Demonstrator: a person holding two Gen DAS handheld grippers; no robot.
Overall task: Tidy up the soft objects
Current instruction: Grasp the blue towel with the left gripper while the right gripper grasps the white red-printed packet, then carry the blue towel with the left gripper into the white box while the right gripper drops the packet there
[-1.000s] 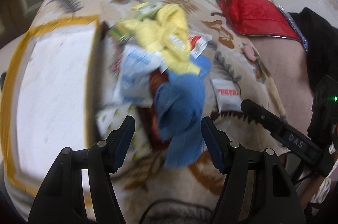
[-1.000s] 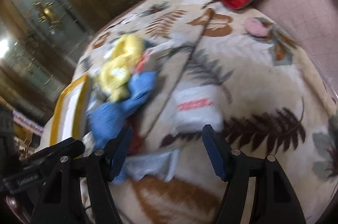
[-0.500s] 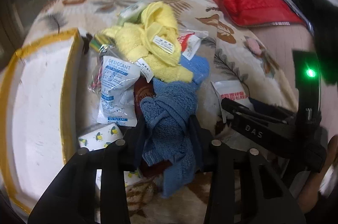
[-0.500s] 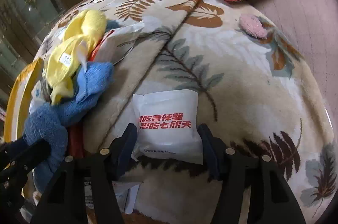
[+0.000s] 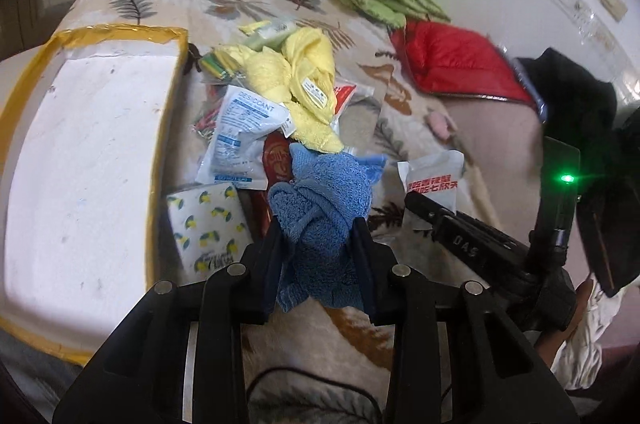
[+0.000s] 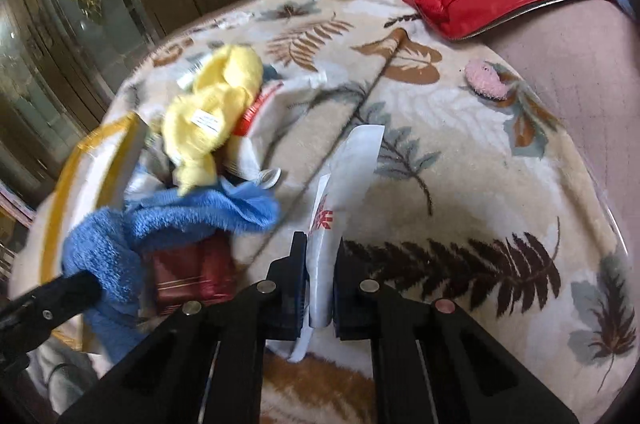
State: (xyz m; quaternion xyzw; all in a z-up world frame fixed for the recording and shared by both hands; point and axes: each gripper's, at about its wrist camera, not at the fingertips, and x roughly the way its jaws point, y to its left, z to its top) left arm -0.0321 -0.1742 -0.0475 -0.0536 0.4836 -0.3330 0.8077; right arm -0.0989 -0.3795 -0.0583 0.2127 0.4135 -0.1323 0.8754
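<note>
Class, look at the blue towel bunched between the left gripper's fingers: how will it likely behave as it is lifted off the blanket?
The blue towel is bunched and knotted in the closing left gripper, so it will probably sag, not hold shape. A loose end hangs below the fingers and may trail. Its terry pile looks grippy, so slipping seems unlikely.

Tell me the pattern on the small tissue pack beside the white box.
White with yellow lemons and green leaves; the tissue pack shows best in the left wrist view.

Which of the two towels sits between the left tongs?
The blue towel, between the closing left tongs; the yellow towel lies farther back on the pile.
</note>
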